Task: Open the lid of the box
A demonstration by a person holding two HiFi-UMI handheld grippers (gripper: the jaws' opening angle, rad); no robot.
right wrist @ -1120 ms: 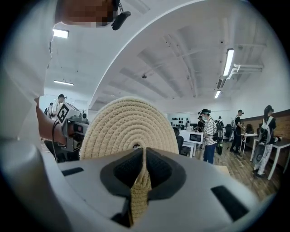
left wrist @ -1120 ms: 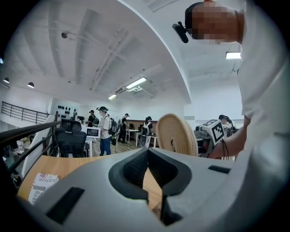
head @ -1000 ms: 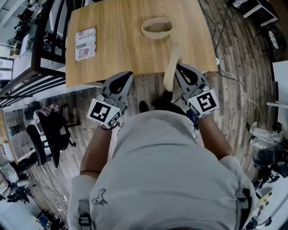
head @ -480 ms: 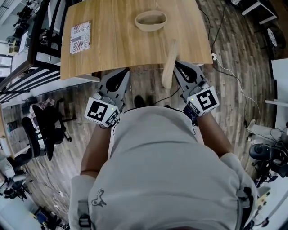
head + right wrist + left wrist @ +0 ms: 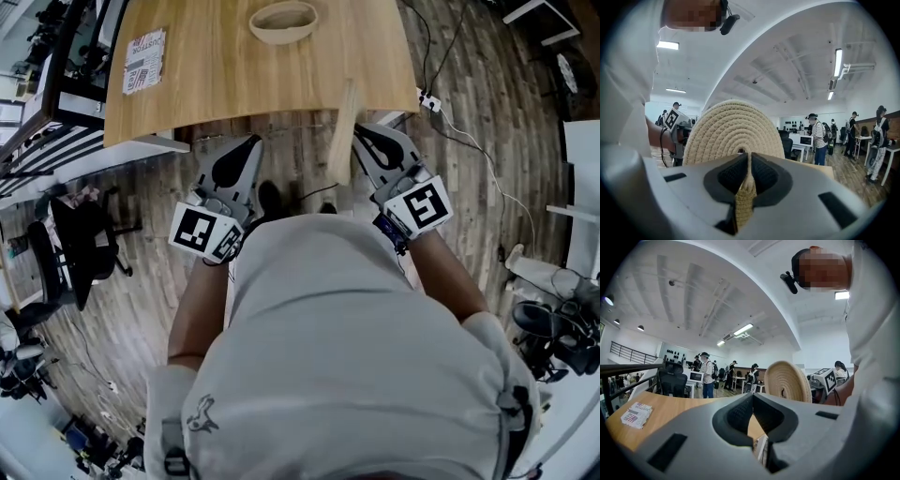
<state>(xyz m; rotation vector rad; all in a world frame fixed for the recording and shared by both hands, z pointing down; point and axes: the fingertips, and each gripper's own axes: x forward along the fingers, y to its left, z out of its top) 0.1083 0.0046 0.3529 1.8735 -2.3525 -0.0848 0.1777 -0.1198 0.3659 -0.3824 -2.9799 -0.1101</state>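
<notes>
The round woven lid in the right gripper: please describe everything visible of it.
The round woven lid is a beige disc of coiled rope or straw in concentric rings, with a small dark spot at its centre. It stands on edge, its rim pinched between the shut jaws of the right gripper, in the air by the wooden table's near edge. Nothing else touches it.

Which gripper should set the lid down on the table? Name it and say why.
Right. The right gripper is clamped on the woven lid at its rim; the left gripper is shut and empty beside it.
</notes>
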